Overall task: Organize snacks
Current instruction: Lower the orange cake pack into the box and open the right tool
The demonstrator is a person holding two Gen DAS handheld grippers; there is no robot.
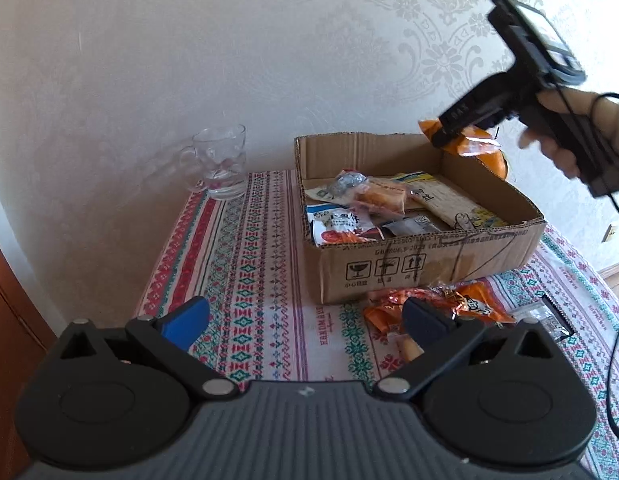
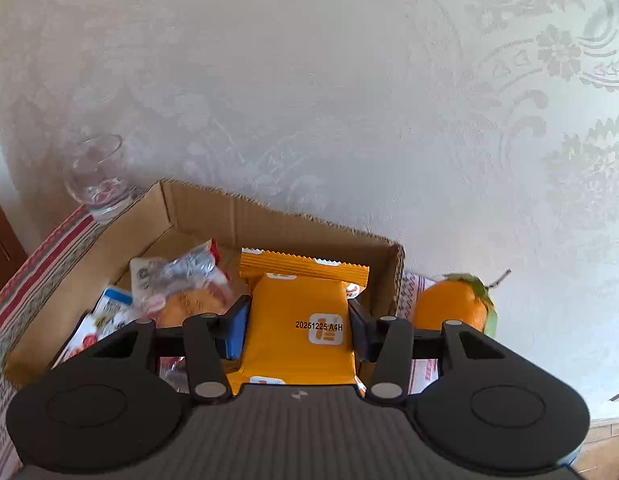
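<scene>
- Here the right gripper (image 2: 296,326) is clamping an orange snack packet (image 2: 297,320) between its two pads, above the far right corner of the cardboard box (image 2: 197,216); the packet's lower end is disappearing under the gripper body.
- In the left wrist view the same packet is mostly hiding behind the gripper's dark nose, with only crinkled orange edges showing, and the gripper itself is blurring.
- The left gripper (image 1: 305,320) is standing wide open with nothing between its fingers, hovering over the patterned tablecloth (image 1: 245,260) in front of the box.
- Its right finger is covering part of a heap of orange wrappers (image 1: 441,300) lying against the box's near wall; how many packets are there is hard to tell.
- A small clear-and-black packet (image 1: 547,318) is lying near the heap on the cloth, its print too small to read.
- Only the right wrist view is showing the printed date code on the held packet and an orange fruit (image 2: 453,304) with a green leaf just beyond the box's right wall.
- Only the left wrist view is showing the person's hand (image 1: 565,136) around the right gripper's handle and the shipping symbols on the box front.
- The box is holding several mixed snack packs: a white-and-blue bag (image 1: 341,228), a clear-wrapped pastry (image 1: 379,196) and flat pale packets (image 1: 441,200).
- A glass mug (image 1: 221,164) is standing left of the box, apart from it.
</scene>
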